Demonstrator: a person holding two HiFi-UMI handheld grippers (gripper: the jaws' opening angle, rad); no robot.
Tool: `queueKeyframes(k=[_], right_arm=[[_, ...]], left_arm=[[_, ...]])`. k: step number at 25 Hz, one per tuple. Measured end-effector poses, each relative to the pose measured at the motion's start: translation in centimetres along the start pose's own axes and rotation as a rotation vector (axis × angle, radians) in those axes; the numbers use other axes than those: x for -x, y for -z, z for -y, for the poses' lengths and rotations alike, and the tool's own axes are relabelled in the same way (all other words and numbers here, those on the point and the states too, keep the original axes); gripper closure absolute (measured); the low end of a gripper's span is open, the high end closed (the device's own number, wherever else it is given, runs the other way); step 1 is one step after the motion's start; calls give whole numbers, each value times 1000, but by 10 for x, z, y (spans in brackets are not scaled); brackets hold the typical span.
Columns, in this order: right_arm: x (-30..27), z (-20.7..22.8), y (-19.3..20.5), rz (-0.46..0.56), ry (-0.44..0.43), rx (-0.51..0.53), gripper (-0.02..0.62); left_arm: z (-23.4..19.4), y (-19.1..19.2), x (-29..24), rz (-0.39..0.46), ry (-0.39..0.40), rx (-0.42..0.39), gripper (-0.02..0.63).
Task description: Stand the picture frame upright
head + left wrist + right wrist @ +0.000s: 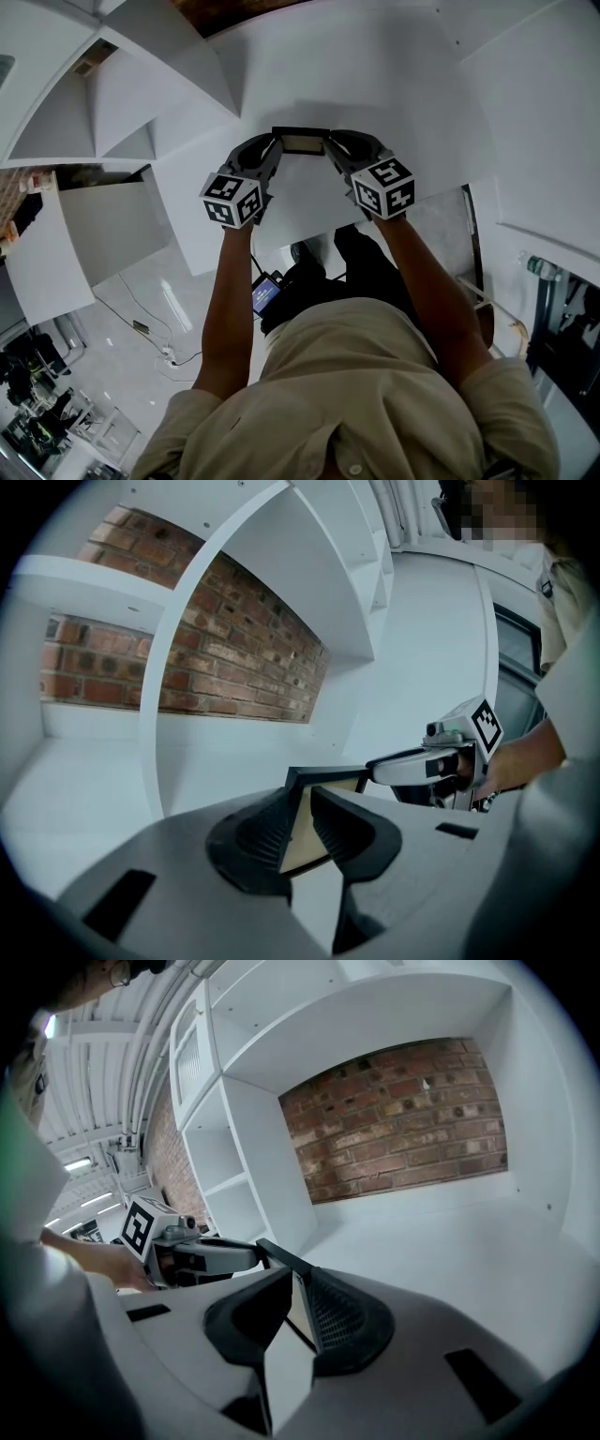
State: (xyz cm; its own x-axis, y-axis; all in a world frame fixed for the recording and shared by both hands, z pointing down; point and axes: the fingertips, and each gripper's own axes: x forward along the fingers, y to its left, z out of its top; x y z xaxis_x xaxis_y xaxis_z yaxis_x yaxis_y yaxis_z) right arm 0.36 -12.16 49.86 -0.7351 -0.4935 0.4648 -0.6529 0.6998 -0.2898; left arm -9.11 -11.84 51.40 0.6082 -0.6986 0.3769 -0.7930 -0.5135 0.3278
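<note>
Across the top of the head view: white shelf unit (375, 84) with a broad flat surface and open compartments off to the left. A brick wall (403, 1119) backs the compartments in both gripper views.

Person (375, 394) in a beige shirt, both forearms stretched forward, one gripper per hand.

Left gripper (275, 150) and right gripper (330, 150) angle inward so their tips nearly face each other. Each carries a marker cube (232, 199) on top.

Picture frame (300, 142): dark border, pale tan face. It spans the gap between the two gripper tips, over the white surface, at the centre of the head view. Only a narrow strip of the face shows from above. Cannot tell whether the lower edge touches the surface.

Left gripper view: both ribbed pads press on the frame's end, tan face showing between them. The jaws are parted only by the frame's thickness.

Right gripper view: same grip on the opposite end. The thin dark edge is clamped between the pads and the jaws are narrowly apart.
</note>
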Motion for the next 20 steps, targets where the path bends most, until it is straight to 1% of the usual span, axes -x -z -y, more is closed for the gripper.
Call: queueKeyframes(k=[13,20], right_arm=[[11,-14,7,-11,12,27,534],[10,-15,8,-15,19,37,534]], left_arm=[[11,6,13,-17,5,-43,546],[11,4,15,-12,14,-56,546]])
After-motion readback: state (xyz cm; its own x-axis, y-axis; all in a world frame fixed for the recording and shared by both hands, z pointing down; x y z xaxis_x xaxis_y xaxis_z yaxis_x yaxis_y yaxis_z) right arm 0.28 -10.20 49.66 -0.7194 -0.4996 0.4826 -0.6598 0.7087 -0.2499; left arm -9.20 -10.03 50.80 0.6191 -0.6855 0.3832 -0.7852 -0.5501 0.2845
